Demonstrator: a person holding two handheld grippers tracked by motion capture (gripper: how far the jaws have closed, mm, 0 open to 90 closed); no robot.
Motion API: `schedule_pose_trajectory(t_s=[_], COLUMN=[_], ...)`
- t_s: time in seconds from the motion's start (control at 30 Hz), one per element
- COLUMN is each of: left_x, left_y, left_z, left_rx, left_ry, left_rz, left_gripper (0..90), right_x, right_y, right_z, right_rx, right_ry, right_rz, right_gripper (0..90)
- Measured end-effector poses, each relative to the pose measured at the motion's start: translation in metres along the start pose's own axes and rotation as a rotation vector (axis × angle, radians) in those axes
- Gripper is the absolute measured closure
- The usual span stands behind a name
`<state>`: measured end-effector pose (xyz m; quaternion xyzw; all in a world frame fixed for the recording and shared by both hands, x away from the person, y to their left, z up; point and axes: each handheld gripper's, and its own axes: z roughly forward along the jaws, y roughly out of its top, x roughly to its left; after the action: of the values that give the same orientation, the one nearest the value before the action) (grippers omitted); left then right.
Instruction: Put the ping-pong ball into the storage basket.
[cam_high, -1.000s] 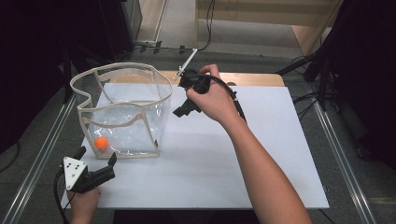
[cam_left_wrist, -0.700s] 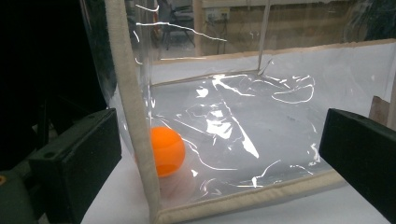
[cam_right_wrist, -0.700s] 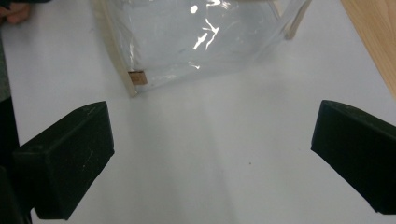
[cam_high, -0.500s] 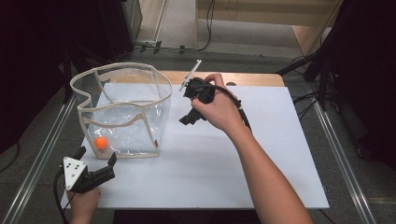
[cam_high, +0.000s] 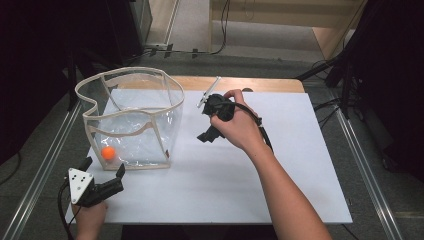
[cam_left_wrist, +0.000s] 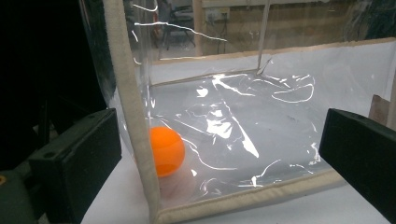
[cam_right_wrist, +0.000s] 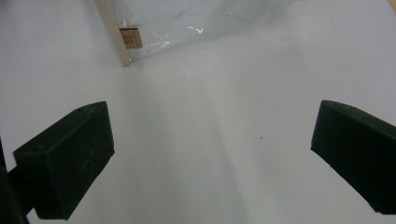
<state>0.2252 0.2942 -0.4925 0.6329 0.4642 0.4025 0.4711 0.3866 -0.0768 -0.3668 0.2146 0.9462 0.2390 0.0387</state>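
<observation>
**Ball lying straight ahead of your left tool, behind the bag wall**

Your left tool (cam_high: 102, 180) is sitting at the near corner of the worktop (cam_high: 300, 200) with its jaws spread wide and holding nothing. The ball (cam_left_wrist: 166, 150) is lying just ahead of it and slightly toward its left jaw, resting on the floor of the bag (cam_left_wrist: 126, 102). The bag's clear wall and its padded corner seam are standing between the tool and the ball, so a straight push forward would likely meet plastic; the open mouth is up above the tool.

Your right tool (cam_high: 212, 120) is hanging over bare worktop, also wide open and empty. The bag's lower corner is lying ahead of it and to its left, well apart. Your left tool is plainly the nearer to the ball.
</observation>
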Motion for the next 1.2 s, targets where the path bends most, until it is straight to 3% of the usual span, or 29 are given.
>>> schedule_pose_trajectory(t_s=[0.47, 1.2], left_x=[0.0, 0.0], left_y=[0.0, 0.0], left_z=[0.0, 0.0], left_rx=[0.003, 0.002], left_ry=[0.0, 0.002], left_rz=[0.008, 0.006], left_gripper=[0.0, 0.0], right_x=[0.003, 0.004], right_y=[-0.028, -0.079], right_z=[0.005, 0.005], right_rx=[-0.031, -0.077], right_ry=[0.003, 0.006], right_rz=[0.022, 0.114], right_gripper=[0.0, 0.0])
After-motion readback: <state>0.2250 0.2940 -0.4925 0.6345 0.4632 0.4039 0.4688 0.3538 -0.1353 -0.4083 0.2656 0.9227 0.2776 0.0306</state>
